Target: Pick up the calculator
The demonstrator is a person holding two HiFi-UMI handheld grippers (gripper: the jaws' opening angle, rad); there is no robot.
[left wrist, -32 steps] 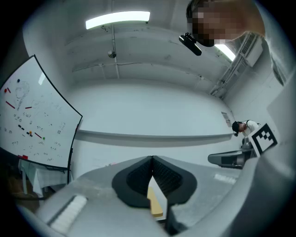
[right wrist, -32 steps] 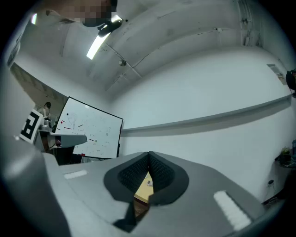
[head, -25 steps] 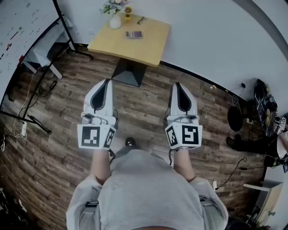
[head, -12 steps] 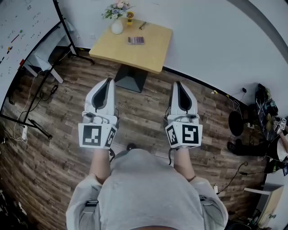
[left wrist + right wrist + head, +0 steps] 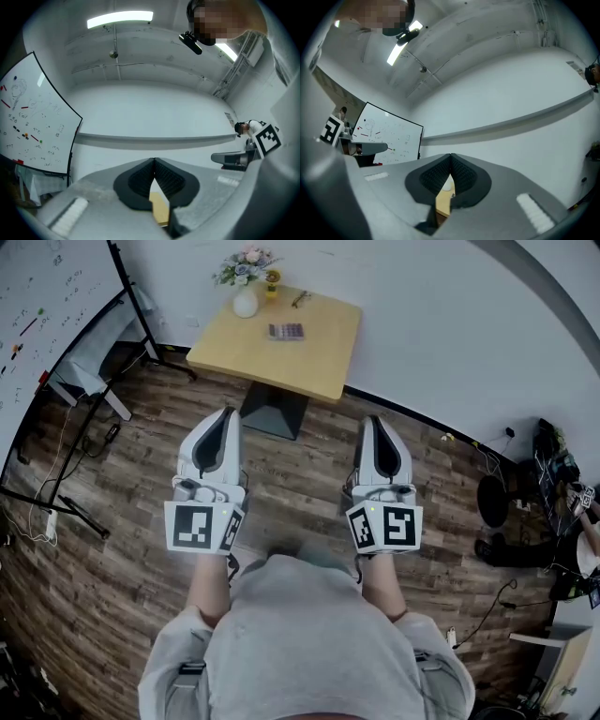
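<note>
The calculator (image 5: 286,331) lies on the light wooden worktop (image 5: 314,367) at the top centre of the head view, near a white vase (image 5: 246,304) with flowers. The left tool (image 5: 225,412) and the right tool (image 5: 372,419) are at mid-frame over the wooden floor (image 5: 300,465), well apart from the worktop. Each has its jaws closed together and grips nothing.
</note>
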